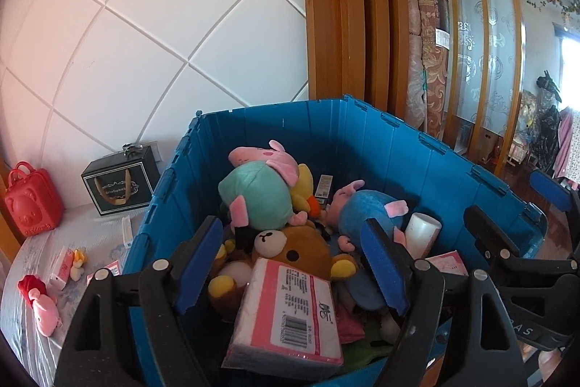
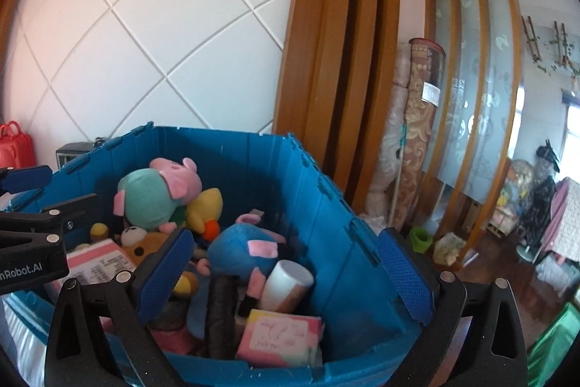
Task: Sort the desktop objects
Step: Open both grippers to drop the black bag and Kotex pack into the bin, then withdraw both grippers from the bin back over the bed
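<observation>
While both jaws stand spread and hold nothing, the left gripper [image 1: 291,263] and right gripper [image 2: 286,272] hover over the blue crate [image 1: 395,147], where a tissue pack [image 1: 290,307] lies on plush toys.

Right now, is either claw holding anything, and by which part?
Nothing is held. The left claw and right claw are both open above the blue crate; the tissue pack lies loose inside.

A blue crate [image 1: 362,133] is holding a pink pig plush in a mint-green dress [image 1: 257,191], another in blue [image 1: 366,209], a brown bear [image 1: 301,249], a yellow plush [image 1: 303,185] and a pink-and-white tissue pack [image 1: 290,311], while a red case [image 1: 30,202] is showing beside a black box [image 1: 121,184].
</observation>
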